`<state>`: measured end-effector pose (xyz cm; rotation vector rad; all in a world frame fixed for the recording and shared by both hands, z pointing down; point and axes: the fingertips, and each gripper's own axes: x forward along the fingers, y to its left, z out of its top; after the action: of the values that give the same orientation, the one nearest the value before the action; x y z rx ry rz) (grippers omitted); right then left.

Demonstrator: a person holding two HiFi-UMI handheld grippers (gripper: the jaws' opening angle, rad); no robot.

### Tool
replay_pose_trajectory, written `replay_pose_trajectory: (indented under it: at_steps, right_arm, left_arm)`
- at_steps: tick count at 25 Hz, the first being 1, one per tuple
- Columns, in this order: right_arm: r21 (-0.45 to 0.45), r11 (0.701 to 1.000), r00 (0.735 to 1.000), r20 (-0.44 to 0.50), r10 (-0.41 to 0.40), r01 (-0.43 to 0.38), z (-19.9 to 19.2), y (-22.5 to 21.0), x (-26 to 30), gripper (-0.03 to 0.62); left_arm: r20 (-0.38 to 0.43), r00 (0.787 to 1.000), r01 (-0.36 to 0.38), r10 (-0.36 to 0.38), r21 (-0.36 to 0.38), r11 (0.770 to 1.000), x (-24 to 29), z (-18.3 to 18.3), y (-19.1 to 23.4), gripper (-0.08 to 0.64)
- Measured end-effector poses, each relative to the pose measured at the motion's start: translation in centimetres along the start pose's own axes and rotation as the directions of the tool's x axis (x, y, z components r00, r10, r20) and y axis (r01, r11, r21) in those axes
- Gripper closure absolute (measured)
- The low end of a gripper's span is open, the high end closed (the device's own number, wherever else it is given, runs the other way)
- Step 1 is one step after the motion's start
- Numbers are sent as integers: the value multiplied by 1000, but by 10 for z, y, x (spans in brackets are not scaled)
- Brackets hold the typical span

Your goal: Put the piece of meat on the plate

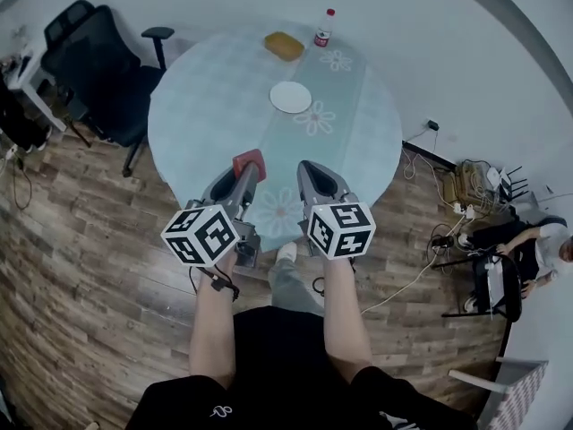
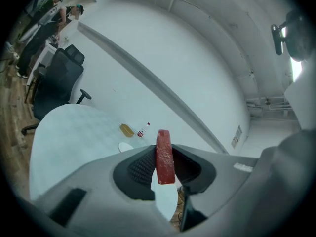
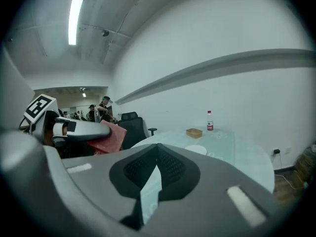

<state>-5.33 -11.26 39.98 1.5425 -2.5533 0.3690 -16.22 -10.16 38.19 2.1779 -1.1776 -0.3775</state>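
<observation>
A red slab of meat (image 1: 249, 162) stands on edge between the jaws of my left gripper (image 1: 245, 174), which is shut on it above the near edge of the round table (image 1: 197, 124). In the left gripper view the meat (image 2: 164, 157) fills the gap between the ribbed pads. The white plate (image 1: 291, 97) lies bare at the table's middle, well beyond both grippers. My right gripper (image 1: 310, 174) hovers beside the left one, shut with nothing in it; its tips meet in the right gripper view (image 3: 157, 148). That view also shows the meat (image 3: 106, 137) at left and the plate (image 3: 196, 149).
A yellow-brown box (image 1: 284, 46) and a red-capped bottle (image 1: 324, 28) stand at the table's far edge. A black office chair (image 1: 98, 56) stands left of the table. Cables and a power strip (image 1: 461, 195) lie on the floor at right, near a seated person (image 1: 528, 245).
</observation>
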Motion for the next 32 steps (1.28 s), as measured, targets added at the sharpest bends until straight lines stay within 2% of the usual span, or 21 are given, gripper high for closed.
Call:
replay_pose_trajectory:
  at_steps: [7, 14, 19, 25, 29, 32]
  right_arm:
    - [111, 993, 999, -10, -30, 31, 22, -130, 69, 581]
    - [231, 968, 995, -16, -96, 97, 15, -235, 92, 581]
    - [287, 957, 998, 36, -50, 38, 15, -256, 105, 581]
    - [253, 967, 999, 43, 11, -22, 20, -254, 120, 581]
    - [284, 959, 999, 34, -11, 1, 13, -270, 125, 581]
    - [308, 951, 999, 6, -35, 32, -1, -282, 127, 581]
  left_arm:
    - [-83, 995, -57, 60, 38, 998, 130, -11, 7, 471]
    - [-161, 982, -95, 96, 16, 995, 209, -37, 14, 471]
    - [-186, 973, -139, 139, 16, 990, 232, -46, 27, 471]
    - [-200, 963, -182, 179, 0, 983, 252, -51, 47, 471]
    - [-224, 949, -228, 223, 4, 974, 265, -55, 75, 471]
    - [-270, 922, -287, 277, 4, 958, 282, -66, 110, 471]
